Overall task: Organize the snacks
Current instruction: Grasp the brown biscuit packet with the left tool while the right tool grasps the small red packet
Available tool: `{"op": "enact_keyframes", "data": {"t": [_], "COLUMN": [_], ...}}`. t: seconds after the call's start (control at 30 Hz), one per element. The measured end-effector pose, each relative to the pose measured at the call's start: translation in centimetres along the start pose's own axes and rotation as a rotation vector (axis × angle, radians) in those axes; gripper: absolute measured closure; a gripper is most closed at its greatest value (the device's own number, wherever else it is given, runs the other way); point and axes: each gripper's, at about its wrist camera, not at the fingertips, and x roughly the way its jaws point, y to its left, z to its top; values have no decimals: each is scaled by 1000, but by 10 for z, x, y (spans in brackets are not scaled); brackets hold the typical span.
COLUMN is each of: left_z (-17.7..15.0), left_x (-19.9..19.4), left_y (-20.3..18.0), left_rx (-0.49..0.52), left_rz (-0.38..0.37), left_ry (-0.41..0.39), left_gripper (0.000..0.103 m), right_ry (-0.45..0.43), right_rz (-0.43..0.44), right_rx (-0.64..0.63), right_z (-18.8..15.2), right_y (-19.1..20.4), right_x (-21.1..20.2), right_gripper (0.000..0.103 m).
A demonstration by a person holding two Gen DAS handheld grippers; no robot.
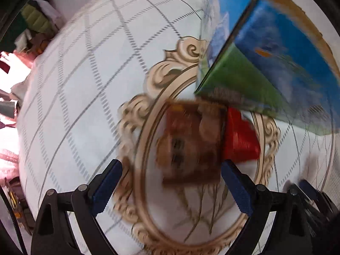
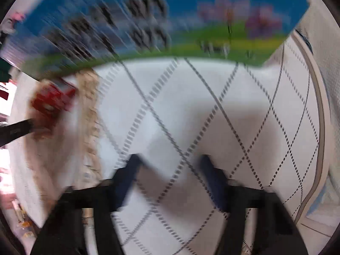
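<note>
Standing blue-green carton (image 1: 274, 63) beside brown snack box (image 1: 191, 142).

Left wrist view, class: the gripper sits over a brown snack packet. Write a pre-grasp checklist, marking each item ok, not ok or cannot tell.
1. Left gripper open wide enough for the brown snack packet: ok.
2. Packet lies between the fingers: ok.
3. Pads pressing on the packet: not ok, gaps show on both sides.
4. Red packet clear of the right-hand finger: cannot tell, it lies close beside it.
5. Blue and green box away from the grasp: ok.
6. Right gripper empty over the tablecloth: ok.
</note>
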Motion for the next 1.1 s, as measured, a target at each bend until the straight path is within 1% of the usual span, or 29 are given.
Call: {"op": "enact_keyframes", "data": {"t": [0.07, 0.13, 0.17, 0.2, 0.23, 0.3, 0.4, 0.53, 0.67, 0.7, 0.73, 0.8, 0.83, 0.93, 0.97, 1.0, 1.03, 1.1], "left_z": [7, 12, 13, 13, 14, 11, 3, -16, -26, -27, -25, -19, -11, 2, 7, 8, 9, 10], "left_x": [9, 12, 13, 13, 14, 12, 9, 7, 4, 5, 6, 10, 14, 18, 19, 19, 17, 11], "left_y": [-4, -7, -9, -9, -9, -6, 11, 33, 48, 50, 50, 56, 61, 71, 72, 71, 70, 65], "left_rx": [20, 45, 55, 68, 77, 97, 88, 60, 15, 8, 2, -3, -9, -50, -54, -49, -34, -17], "left_rz": [-6, -11, -13, -10, -8, -8, -16, -10, -28, -34, -38, -43, -48, -72, -75, -69, -58, -56], "left_ry": [7, -19, -22, -29, -32, -35, -27, -6, 15, 21, 31, 57, 64, 58, 55, 51, 41, 36], "left_gripper": [8, 8, 10, 17, 19, 30, 31, 32, 32, 31, 31, 30, 30, 30, 33, 44, 49, 49], "right_ry": [-46, -82, -96, -104, -111, -116, -104, -65, -12, -12, -21, -27, -25, -20, -21, -22, -21, -18], "right_rz": [46, 96, 131, 158, 173, 208, 234, 245, 217, 194, 192, 172, 169, 156, 153, 147, 149, 160], "right_rx": [18, 24, 27, 28, 31, 21, 11, 10, -1, -7, -14, -39, -46, -72, -85, -94, -94, -87], "right_z": [4, 12, 16, 21, 26, 38, 48, 56, 65, 65, 64, 62, 61, 52, 47, 41, 34, 22], "right_y": [8, 19, 26, 33, 41, 62, 94, 121, 140, 143, 144, 148, 149, 150, 149, 146, 142, 134], "right_x": [-18, -31, -36, -39, -41, -39, -28, 4, 36, 40, 41, 40, 39, 31, 27, 23, 18, 10], "right_gripper": [48, 48, 48, 48, 48, 48, 48, 48, 48, 53, 63, 64, 65, 65, 65, 65, 65, 65]}}
